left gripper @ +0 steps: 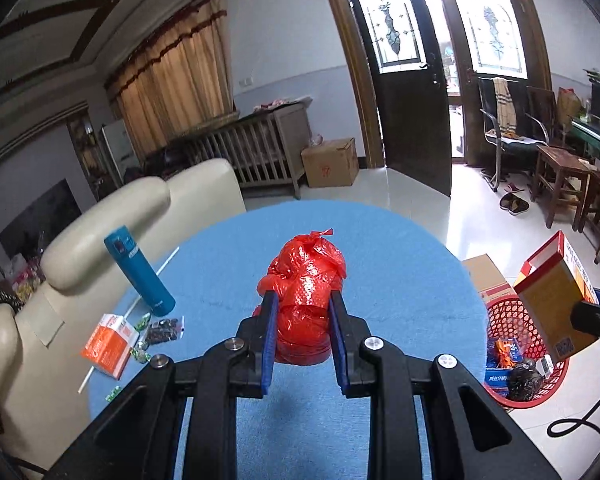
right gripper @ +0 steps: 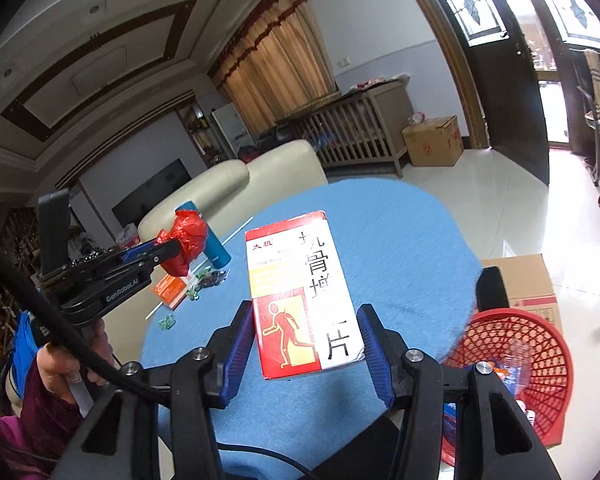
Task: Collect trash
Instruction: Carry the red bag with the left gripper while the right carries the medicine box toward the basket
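My left gripper (left gripper: 303,300) is shut on a knotted red plastic bag (left gripper: 306,280), held above the blue round table (left gripper: 400,280); from the right wrist view the same left gripper (right gripper: 176,246) holds the red plastic bag (right gripper: 186,242) up at the left. My right gripper (right gripper: 306,312) is shut on a red and white medicine box (right gripper: 300,292) with a running figure, lifted over the table (right gripper: 400,248). In the left wrist view this box (left gripper: 556,300) hangs over the red mesh basket (left gripper: 516,332) on the floor to the right. The red mesh basket (right gripper: 512,348) holds several wrappers.
On the table's left side stand a teal flask (left gripper: 140,276), an orange box (left gripper: 108,344), small candy wrappers (left gripper: 160,330) and a white straw (left gripper: 148,288). Cream chairs (left gripper: 100,232) line the left edge. Cardboard boxes (left gripper: 488,276) sit beside the basket. A hand (right gripper: 56,364) grips the left handle.
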A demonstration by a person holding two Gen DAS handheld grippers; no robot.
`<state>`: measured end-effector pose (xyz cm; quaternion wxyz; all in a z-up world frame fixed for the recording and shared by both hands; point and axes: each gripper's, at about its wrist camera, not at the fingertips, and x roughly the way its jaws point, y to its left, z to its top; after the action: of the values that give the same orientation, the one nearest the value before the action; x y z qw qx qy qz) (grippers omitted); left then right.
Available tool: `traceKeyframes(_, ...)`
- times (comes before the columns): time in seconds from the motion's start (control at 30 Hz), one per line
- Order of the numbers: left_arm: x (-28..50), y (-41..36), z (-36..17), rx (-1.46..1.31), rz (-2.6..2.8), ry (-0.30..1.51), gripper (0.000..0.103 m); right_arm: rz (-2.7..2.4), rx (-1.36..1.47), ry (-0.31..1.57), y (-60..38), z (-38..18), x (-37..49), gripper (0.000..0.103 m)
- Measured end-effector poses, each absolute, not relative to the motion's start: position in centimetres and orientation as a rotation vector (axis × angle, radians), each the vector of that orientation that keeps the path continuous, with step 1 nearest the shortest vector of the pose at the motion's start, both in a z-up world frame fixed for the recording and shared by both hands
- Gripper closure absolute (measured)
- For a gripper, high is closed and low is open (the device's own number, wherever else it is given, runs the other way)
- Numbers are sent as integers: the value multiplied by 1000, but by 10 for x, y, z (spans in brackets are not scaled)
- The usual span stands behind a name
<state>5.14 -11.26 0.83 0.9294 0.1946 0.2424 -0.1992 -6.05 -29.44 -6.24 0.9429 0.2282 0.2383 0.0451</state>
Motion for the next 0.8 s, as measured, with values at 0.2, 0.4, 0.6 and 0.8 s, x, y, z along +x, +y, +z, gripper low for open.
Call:
traceKeyframes(0.2,34,-127,17,423,-426,457,77,60,483,454,-311,-60,-82,48)
traceKeyframes(0.4,19,-144,22,440,-455,444,77,38,490,430,-322,-57,-99,48)
traceKeyframes(0.6,9,-155,25,450,-479,433,77,13,484,406,-329,-52,-117,48)
traceKeyframes(0.8,0,-169,28,458,-503,424,77,-14,486,378,-337,-46,-134,48)
